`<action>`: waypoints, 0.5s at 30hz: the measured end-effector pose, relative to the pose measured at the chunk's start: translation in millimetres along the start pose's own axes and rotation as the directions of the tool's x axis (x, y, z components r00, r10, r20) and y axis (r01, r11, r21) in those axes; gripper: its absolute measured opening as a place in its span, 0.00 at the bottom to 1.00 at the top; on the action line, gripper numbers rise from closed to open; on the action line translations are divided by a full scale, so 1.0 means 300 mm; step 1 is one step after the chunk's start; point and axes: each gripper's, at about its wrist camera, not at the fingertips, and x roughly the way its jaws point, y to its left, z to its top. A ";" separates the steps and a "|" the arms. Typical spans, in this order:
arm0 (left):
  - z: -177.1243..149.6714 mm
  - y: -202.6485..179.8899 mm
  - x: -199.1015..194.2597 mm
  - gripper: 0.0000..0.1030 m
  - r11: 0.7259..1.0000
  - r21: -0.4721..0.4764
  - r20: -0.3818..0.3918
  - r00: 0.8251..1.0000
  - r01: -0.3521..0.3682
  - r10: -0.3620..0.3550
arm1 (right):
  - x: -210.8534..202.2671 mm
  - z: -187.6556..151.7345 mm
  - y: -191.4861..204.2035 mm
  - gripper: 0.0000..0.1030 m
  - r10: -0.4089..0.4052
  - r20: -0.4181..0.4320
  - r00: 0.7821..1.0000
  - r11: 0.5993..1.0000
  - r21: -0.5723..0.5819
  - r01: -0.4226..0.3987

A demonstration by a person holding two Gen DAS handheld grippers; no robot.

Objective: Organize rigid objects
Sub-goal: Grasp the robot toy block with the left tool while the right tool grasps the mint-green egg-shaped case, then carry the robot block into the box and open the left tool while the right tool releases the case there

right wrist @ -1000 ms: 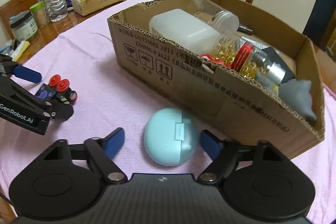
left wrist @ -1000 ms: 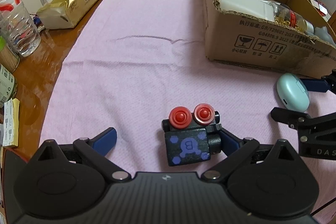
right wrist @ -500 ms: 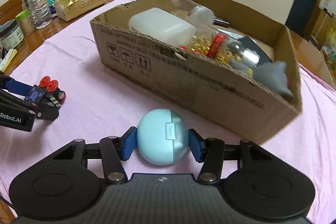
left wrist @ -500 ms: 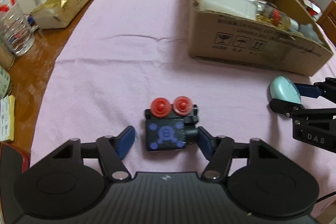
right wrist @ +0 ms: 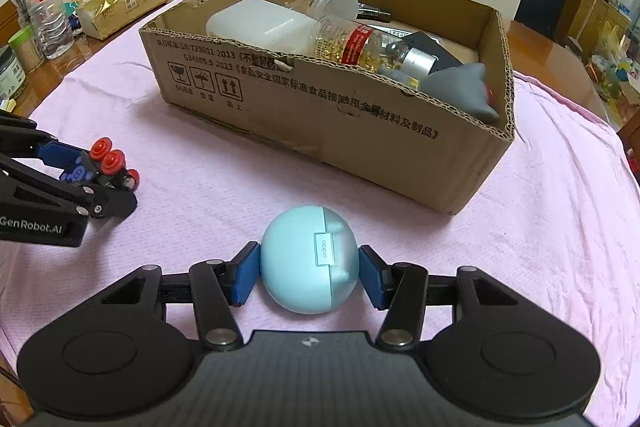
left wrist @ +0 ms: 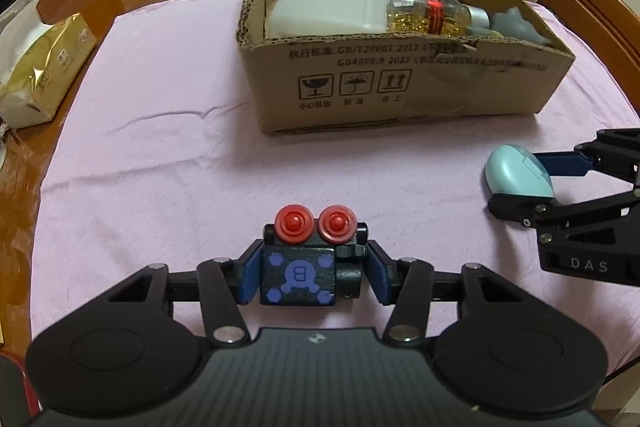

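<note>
Two grips are made above the pink cloth (left wrist: 168, 107), near its front edge. Left gripper (left wrist: 310, 277), jaws just closed, clamps a black toy (left wrist: 298, 277) with red knobs and blue hexagons; right gripper (right wrist: 308, 273) clamps a smooth pale-blue oval case (right wrist: 298, 263), short of the box (right wrist: 320, 115).
</note>
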 end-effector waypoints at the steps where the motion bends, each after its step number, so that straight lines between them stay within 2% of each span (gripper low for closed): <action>1: -0.001 0.000 -0.001 0.52 1.000 0.002 0.000 1.000 -0.001 0.001 | 0.000 0.000 0.000 0.57 0.000 0.000 1.000 1.000 -0.001 0.000; 15: -0.014 0.005 -0.011 0.51 1.000 0.008 -0.007 1.000 -0.001 0.001 | 0.013 0.015 -0.003 0.58 0.008 -0.002 1.000 1.000 -0.013 -0.008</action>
